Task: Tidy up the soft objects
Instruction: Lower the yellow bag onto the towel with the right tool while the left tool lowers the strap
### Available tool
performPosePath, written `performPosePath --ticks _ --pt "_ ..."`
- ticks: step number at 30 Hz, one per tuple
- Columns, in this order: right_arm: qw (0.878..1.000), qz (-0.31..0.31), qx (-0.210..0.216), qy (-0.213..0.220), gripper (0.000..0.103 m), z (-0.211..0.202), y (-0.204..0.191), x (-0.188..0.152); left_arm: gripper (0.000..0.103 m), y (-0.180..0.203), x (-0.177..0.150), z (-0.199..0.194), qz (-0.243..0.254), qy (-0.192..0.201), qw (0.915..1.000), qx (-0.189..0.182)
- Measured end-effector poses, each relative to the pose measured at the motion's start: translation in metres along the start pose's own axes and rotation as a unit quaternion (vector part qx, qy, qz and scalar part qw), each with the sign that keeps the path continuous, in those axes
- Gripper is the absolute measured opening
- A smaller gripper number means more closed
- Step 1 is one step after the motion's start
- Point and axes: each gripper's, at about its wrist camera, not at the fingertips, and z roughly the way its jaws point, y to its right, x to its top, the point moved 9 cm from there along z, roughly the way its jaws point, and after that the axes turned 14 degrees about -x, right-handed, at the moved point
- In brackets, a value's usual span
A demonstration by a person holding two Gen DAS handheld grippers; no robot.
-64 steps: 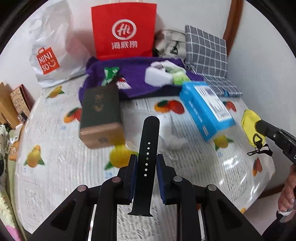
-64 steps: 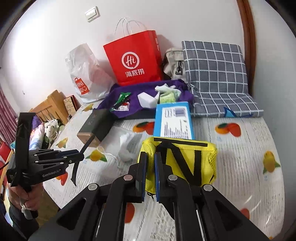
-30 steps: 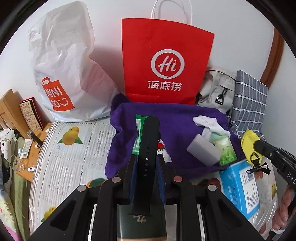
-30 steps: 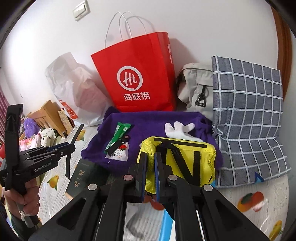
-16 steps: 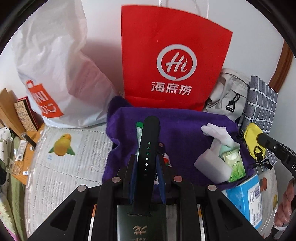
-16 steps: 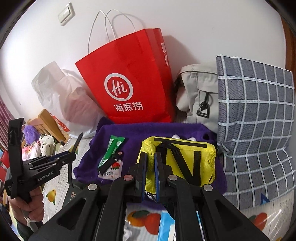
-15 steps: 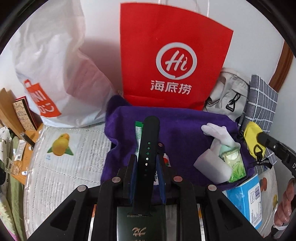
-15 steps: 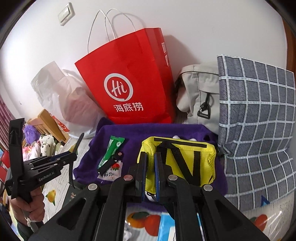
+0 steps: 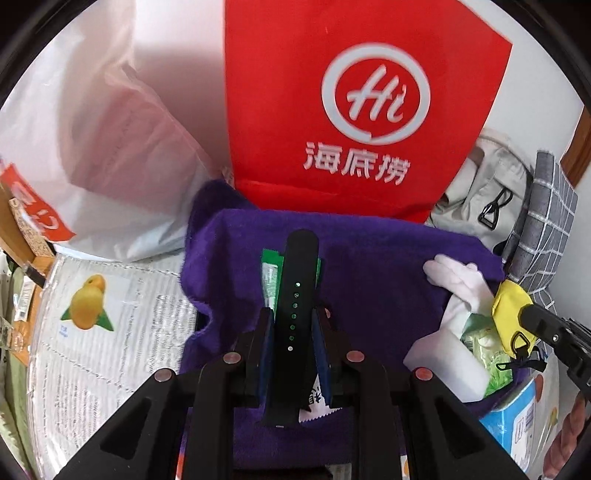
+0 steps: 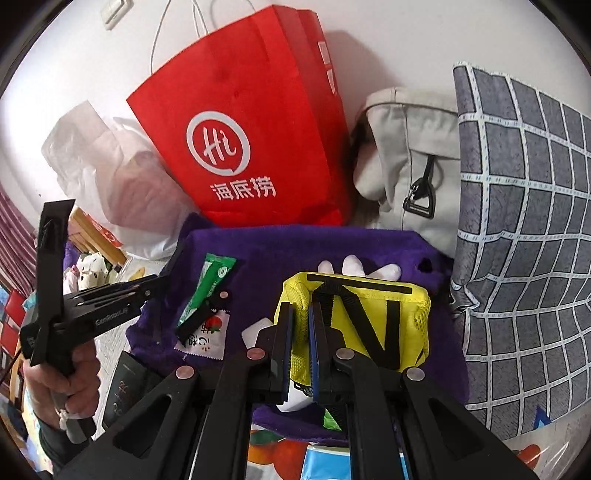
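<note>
Left wrist view: left gripper [image 9: 291,345] fingers pinch a black perforated rubber strap [image 9: 295,306] above the fuzzy purple towel [image 9: 373,280]; right gripper [image 10: 300,345] clamps a yellow mesh pouch [image 10: 373,317].

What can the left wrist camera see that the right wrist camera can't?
Only the left wrist view shows the black strap face-on, pinched in the left hand-held gripper, and the orange fruit print on the bed cover.

Only the right wrist view shows the yellow pouch up close, with its black straps, clamped in the right hand-held gripper, plus the wide checked pillow and the wall switch.

Both show the red paper bag, the purple towel, the green packet, the white glove and the beige bag.
</note>
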Motion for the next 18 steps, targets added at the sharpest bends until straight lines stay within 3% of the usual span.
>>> performPosePath --ticks 3,13,18 --pt "1.0 -0.005 0.016 -0.009 0.008 0.004 -0.003 -0.002 0.02 0.0 0.001 0.007 0.008 -0.006 0.9999 0.002" --pt "0.999 0.002 0.013 -0.043 0.011 0.028 -0.002 -0.012 0.021 -0.008 -0.003 0.033 -0.017 -0.037 0.999 -0.019" --pt "0.999 -0.007 0.013 -0.039 0.012 0.025 -0.007 -0.012 0.022 -0.01 -0.004 0.035 -0.026 -0.045 0.9983 -0.027"
